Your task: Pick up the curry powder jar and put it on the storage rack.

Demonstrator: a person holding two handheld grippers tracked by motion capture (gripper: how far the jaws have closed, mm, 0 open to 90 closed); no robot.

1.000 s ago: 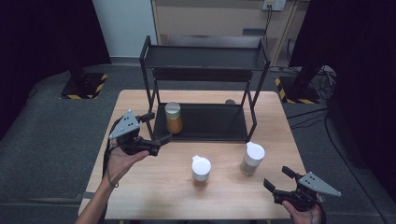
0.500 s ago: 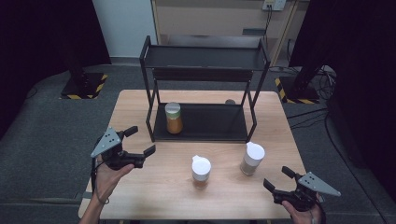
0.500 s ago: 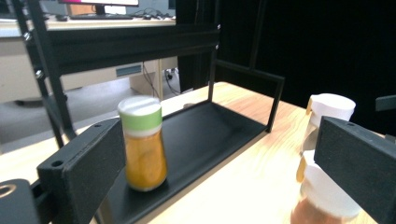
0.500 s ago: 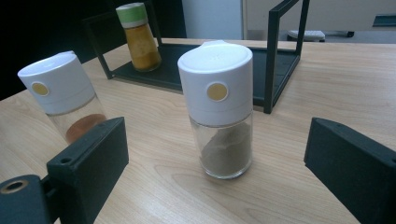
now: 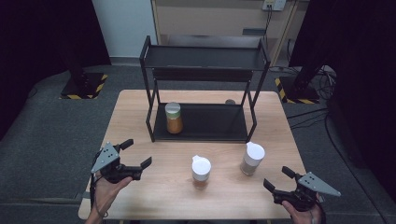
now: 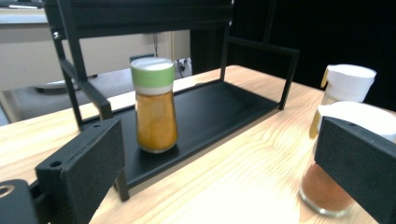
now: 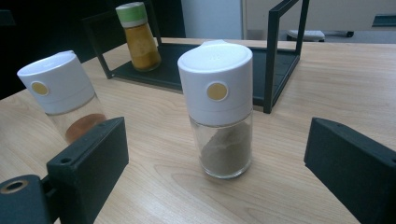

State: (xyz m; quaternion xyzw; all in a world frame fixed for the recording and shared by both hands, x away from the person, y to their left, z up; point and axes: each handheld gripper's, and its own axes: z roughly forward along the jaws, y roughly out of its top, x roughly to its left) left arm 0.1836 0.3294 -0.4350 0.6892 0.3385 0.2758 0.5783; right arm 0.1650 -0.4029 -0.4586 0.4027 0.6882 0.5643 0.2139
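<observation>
Wooden table (image 5: 140, 107) bears two white-capped jars; left claw (image 5: 136, 155) and right claw (image 5: 277, 179) both gape wide, holding nothing.

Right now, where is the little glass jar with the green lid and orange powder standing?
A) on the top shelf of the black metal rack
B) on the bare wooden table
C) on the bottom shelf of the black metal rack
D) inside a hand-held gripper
C: the glass jar with the green lid and orange powder stands upright on the bottom shelf of the black metal rack, near its left end.
</observation>
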